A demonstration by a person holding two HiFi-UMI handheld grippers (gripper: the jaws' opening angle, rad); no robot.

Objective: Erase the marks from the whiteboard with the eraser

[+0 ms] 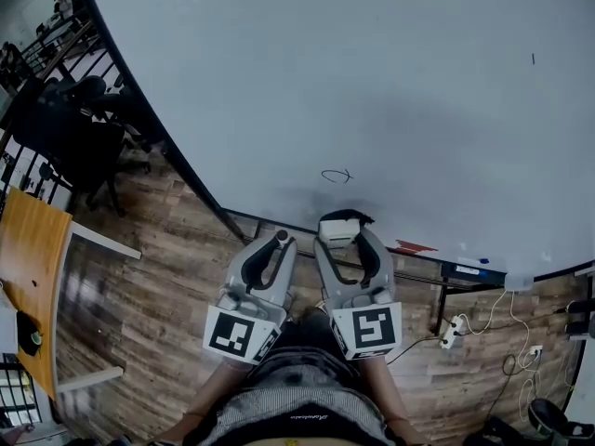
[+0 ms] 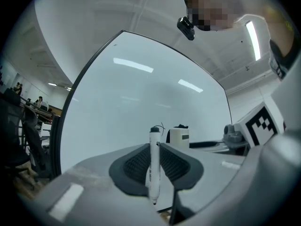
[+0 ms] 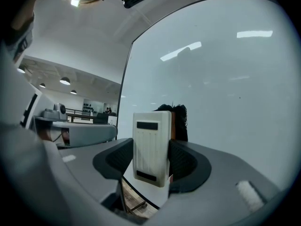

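The whiteboard (image 1: 372, 82) fills the upper part of the head view. It carries a small black loop mark (image 1: 337, 176) low in the middle and a tiny stroke (image 1: 533, 59) at the far right. My right gripper (image 1: 342, 223) is shut on the white eraser (image 3: 151, 146), whose black felt (image 3: 178, 118) faces the board just below the loop mark. My left gripper (image 1: 280, 239) is shut on a white marker (image 2: 154, 166) standing upright between the jaws, close beside the right one. The left gripper view also shows the eraser (image 2: 179, 136) and the loop mark (image 2: 162, 126).
The board's tray (image 1: 446, 269) holds a red item (image 1: 412, 246) and a blue-capped marker (image 1: 474, 269). A power strip and cables (image 1: 456, 328) lie on the wooden floor at right. A wooden desk (image 1: 33, 277) and office chairs (image 1: 74, 128) stand at left.
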